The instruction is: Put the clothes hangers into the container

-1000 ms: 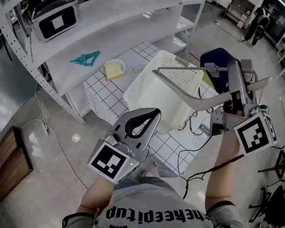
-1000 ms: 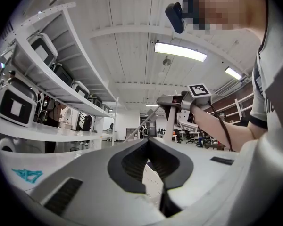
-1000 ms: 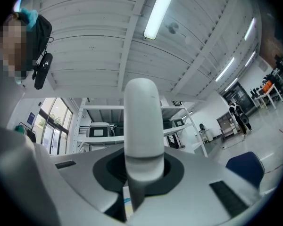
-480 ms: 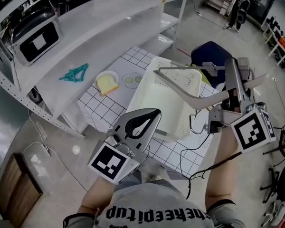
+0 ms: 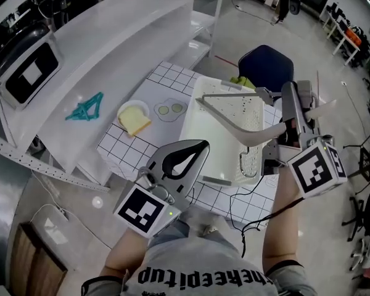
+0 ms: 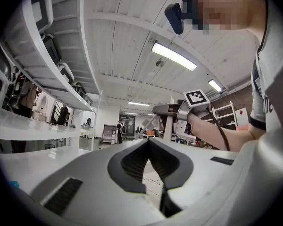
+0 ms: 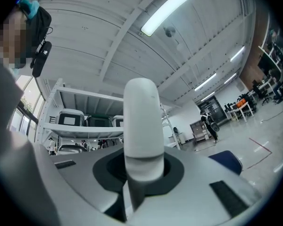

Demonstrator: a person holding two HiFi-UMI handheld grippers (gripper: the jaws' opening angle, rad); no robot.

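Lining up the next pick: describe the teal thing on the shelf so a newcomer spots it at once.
Find the long white shelf left of the checkered table. On its top, between the black box and the toast, lies a small teal hanger bundle. It is the only teal item, a flat triangular tangle, much smaller than the pale hanger held over the white container.

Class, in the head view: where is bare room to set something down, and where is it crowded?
Bare: the shelf right of the teal hangers; the table's far corner behind the bread plate; the container floor. Crowded: the table's near edge, with cables.
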